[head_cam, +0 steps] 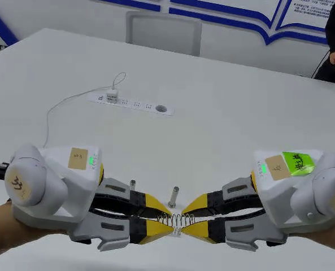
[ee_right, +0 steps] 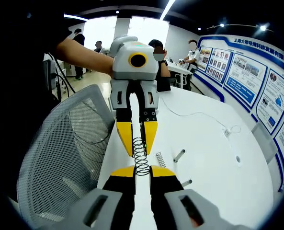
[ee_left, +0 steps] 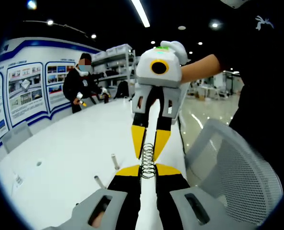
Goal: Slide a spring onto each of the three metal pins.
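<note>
My left gripper [head_cam: 168, 221] and right gripper [head_cam: 184, 222] are both pinched onto opposite ends of one thin silvery coiled-wire spring [head_cam: 177, 221]. It runs straight between them, coils open and pretty even.

This looks like a robotics lab or demo hall. Blue-trimmed poster boards [ee_right: 249, 72] line the wall at the upper right of the right gripper view. In the left gripper view, storage racks [ee_left: 118, 57] stand at the back, a strip light [ee_left: 142, 13] runs overhead, and a person [ee_left: 82, 86] works at a long white table [head_cam: 240, 124].
</note>
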A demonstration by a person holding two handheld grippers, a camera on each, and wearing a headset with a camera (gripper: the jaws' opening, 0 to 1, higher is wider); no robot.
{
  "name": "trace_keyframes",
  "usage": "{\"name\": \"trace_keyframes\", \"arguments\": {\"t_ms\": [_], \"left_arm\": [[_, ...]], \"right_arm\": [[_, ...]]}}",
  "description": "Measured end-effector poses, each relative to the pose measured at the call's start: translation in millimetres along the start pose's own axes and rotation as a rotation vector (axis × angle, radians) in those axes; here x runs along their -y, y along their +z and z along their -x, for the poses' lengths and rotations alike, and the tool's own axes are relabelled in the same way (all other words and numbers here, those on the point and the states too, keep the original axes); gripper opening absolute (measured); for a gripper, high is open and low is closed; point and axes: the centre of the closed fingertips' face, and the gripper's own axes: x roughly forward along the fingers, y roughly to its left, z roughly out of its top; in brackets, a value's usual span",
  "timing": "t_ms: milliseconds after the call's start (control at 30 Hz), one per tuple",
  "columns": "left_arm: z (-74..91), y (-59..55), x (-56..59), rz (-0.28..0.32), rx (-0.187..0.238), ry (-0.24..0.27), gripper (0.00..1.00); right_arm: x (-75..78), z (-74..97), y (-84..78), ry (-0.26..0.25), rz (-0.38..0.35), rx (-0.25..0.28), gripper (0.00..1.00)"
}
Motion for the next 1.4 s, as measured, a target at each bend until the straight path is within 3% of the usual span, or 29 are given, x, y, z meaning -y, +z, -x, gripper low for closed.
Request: {"name": "trace_keyframes", "arguments": {"t_ms": [467, 767, 1100, 1400], "left_arm": [[-2.2, -1.9, -1.3, -0.031, -0.018, 0.017, 0.1], [-2.6, 1.5, -2.9, -0.036, -0.013, 0.03, 0.1], [-3.4, 1.9, -3.2, -0.033, -0.011, 0.035, 0.1], [-6.0, 1.9, -4.9, -0.015, -0.008, 0.038, 0.1]], "right_arm": [[-2.5, 8.5, 19.9, 0.026, -0.033, 0.078, 0.11], [-0.3, 9.9, 40.4, 0.026, -0.103, 0.18, 0.11], [1.3, 7.7, 47.2, 0.016, -0.134, 0.204, 0.11], [3.8, 5.1, 49.0, 0.003, -0.133, 0.187, 0.1]]}}
